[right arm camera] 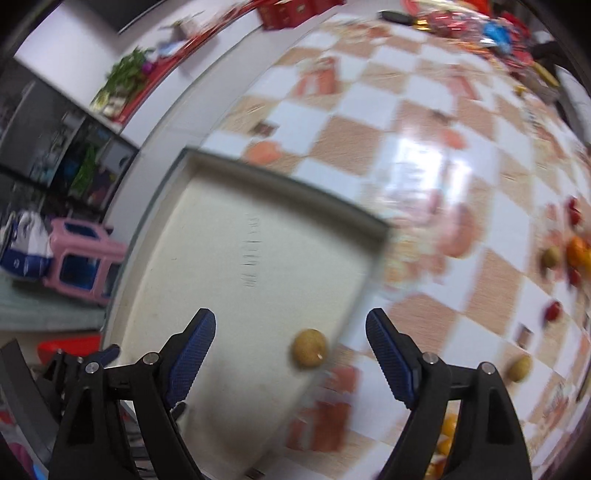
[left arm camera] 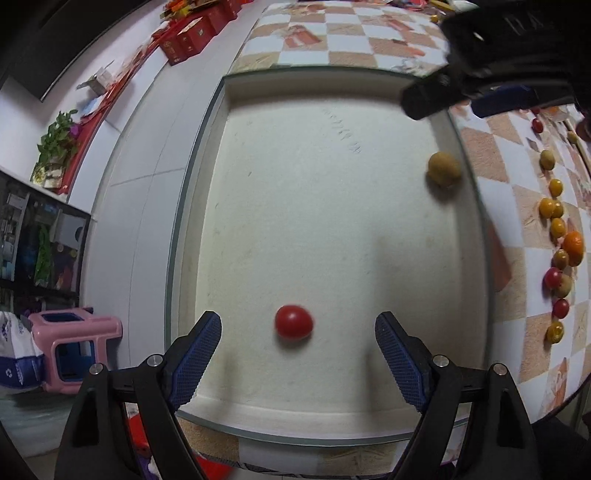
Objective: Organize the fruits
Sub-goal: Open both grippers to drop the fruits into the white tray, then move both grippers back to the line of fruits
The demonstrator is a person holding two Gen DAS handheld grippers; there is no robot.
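Your left gripper (left arm camera: pixel 298 347) hangs over the white tray (left arm camera: pixel 369 410), jaws spread wide, nothing pinched. The red cherry tomato (left arm camera: pixel 294 322) sits on the tray floor btwn the blue pads (left arm camera: pixel 199 354), clear of both, w/ a gap each side.

Your right gripper (right arm camera: pixel 291 345) is also spread wide, nothing clamped. The right-wrist view is smeared w/ blur, so fine detail there is soft. The tan round fruit (right arm camera: pixel 309 348) lies on the tray (right arm camera: pixel 229 206) just inside its right-hand rim, btwn your fingers but closer to the right one, touching neither. From the left wrist cam the same tan fruit (left arm camera: pixel 444 169) shows up against the tray's right wall, well apart from the tomato. The right gripper's black body (left arm camera: pixel 491 59) pokes in at the top right corner of that view, above the tray's far corner.

The tray rests on the checked tablecloth (left arm camera: pixel 369 33), orange and white squares. Off to the tray's right, a line of loose fruit (left arm camera: pixel 556 229) waits on the cloth: yellow and red cherry tomatoes, a couple more tan ones, and one bigger orange fruit (left arm camera: pixel 573 245). Right wrist cam catches some of that pile too, incl. another tan fruit (right arm camera: pixel 519 368) just past your right finger.

Bkgd: a pink stool (left arm camera: pixel 75 343) on the floor left of the table.
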